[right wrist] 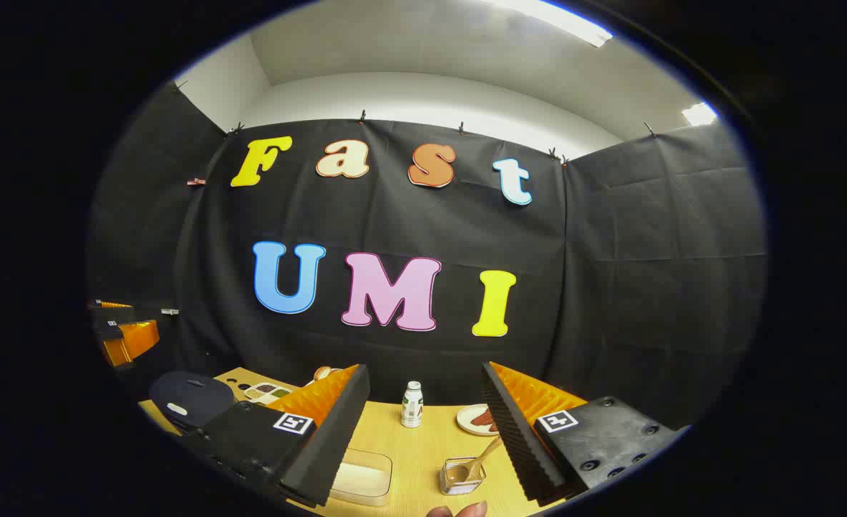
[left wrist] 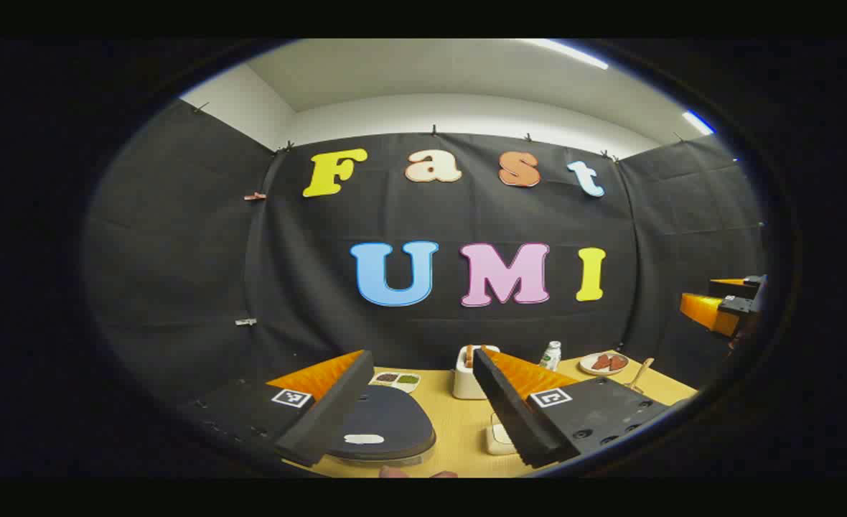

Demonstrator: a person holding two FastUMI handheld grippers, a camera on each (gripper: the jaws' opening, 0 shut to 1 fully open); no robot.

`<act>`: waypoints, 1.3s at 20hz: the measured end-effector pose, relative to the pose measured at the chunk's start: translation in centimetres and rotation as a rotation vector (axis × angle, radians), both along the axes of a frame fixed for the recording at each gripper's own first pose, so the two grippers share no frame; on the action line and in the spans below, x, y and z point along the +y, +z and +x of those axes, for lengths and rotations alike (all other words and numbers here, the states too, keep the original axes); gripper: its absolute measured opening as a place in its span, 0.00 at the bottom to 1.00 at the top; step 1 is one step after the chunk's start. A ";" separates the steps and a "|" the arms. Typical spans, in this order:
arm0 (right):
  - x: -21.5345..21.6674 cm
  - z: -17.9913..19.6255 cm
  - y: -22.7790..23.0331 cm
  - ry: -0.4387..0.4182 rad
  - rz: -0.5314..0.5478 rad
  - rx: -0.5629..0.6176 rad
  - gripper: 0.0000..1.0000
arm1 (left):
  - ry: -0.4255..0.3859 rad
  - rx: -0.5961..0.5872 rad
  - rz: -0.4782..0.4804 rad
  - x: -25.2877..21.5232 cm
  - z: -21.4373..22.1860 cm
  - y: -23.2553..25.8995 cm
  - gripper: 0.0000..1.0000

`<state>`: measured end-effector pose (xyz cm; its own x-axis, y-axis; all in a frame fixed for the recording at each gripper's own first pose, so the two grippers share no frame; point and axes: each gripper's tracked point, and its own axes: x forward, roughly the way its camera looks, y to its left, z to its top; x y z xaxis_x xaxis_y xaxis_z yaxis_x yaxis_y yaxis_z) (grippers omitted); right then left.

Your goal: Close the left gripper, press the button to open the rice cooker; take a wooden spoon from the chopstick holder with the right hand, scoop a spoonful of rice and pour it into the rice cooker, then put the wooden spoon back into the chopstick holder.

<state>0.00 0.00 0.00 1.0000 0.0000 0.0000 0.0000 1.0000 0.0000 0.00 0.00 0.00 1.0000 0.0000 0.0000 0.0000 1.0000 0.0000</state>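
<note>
The rice cooker has a dark rounded lid that is down, with a pale button at its front. It sits low between my left gripper's open, empty fingers, just left of centre. From the right gripper view the rice cooker lies far left. A clear rice box and the chopstick holder with the wooden spoon leaning in it stand just below my right gripper, which is open and empty. The rice box also sits beside the left gripper's right finger.
On the wooden table stand a small white bottle, a plate of food and a divided tray. A white toaster stands behind the cooker. A person's fingertips show at the bottom edge.
</note>
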 end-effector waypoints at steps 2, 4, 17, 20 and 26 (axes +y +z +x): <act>0.1 -0.1 0.0 -0.001 -0.001 0.003 0.97 | -0.001 0.001 -0.001 -0.1 -0.1 0.0 0.95; 0.1 -0.3 0.0 -0.001 -0.001 0.002 0.97 | -0.001 0.000 0.002 0.0 -0.3 0.0 0.98; 0.4 -0.5 0.1 0.001 0.001 0.007 0.97 | 0.007 -0.009 0.001 0.5 -0.5 0.1 0.98; 0.4 -0.6 0.2 -0.001 -0.003 0.001 0.97 | -0.004 -0.009 0.004 0.3 -0.5 0.0 0.92; 0.9 -0.5 0.0 0.005 -0.006 0.005 0.97 | -0.068 0.005 -0.016 -0.1 -0.9 -0.4 0.71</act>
